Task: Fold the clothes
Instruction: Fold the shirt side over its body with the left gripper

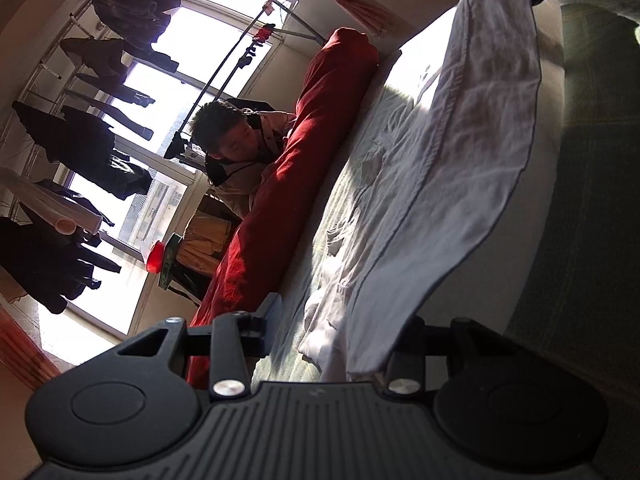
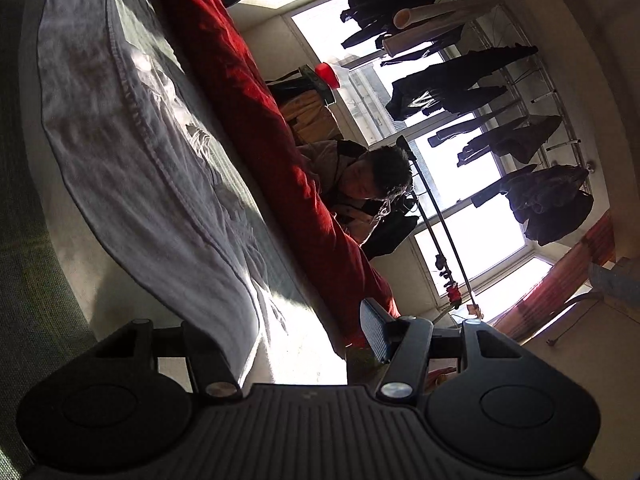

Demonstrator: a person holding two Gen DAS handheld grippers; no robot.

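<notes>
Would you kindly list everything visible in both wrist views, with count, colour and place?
garment: one, pale grey-white, stretched between both grippers above the bed
bed sheet: one, pale green, under the garment
quilt: one, red, rolled along the bed's far side
person: one, beige jacket, behind the quilt
hanging clothes: several, dark, on a rack by the window
curtain: one, orange-red, beside the window
left gripper: one, black, garment's edge at one finger
right gripper: one, black, garment's edge at one finger
</notes>
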